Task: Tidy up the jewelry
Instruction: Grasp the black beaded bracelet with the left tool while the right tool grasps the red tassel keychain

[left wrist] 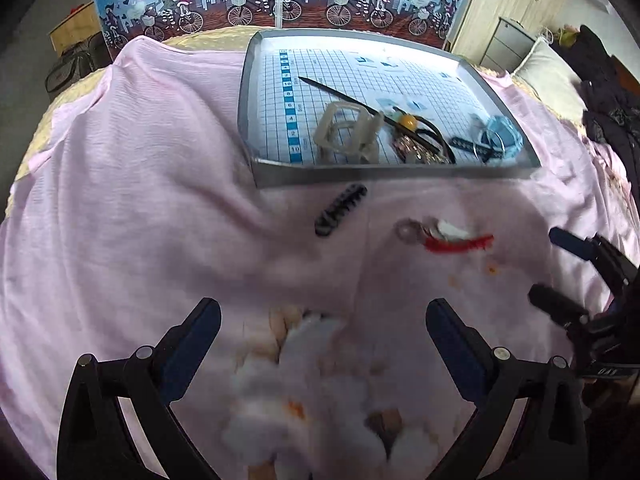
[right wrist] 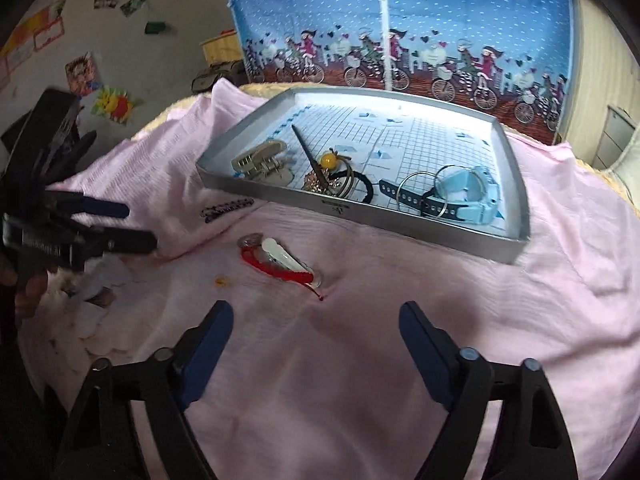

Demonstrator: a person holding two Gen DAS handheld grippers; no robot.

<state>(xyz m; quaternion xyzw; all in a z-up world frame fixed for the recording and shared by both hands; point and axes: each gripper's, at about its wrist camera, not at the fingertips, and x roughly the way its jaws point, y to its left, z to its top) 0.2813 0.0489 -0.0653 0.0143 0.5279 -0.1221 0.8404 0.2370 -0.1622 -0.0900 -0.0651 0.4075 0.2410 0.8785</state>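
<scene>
Jewelry left outside the tray [right wrist: 460,236], a red cord bracelet [right wrist: 280,270] and black hair comb [left wrist: 340,210] on the pink sheet [right wrist: 400,360], suits the right tongs [right wrist: 316,336], gaping empty like the left tongs [left wrist: 324,340]: pinch the cord squarely, avoiding cloth.

The gold trinket [left wrist: 416,148] under the black stick [left wrist: 344,96] is half covered (too blurred to name).

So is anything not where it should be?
Yes. A black hair comb and a red cord bracelet with a white clip lie on the pink sheet, outside the grey tray.
</scene>
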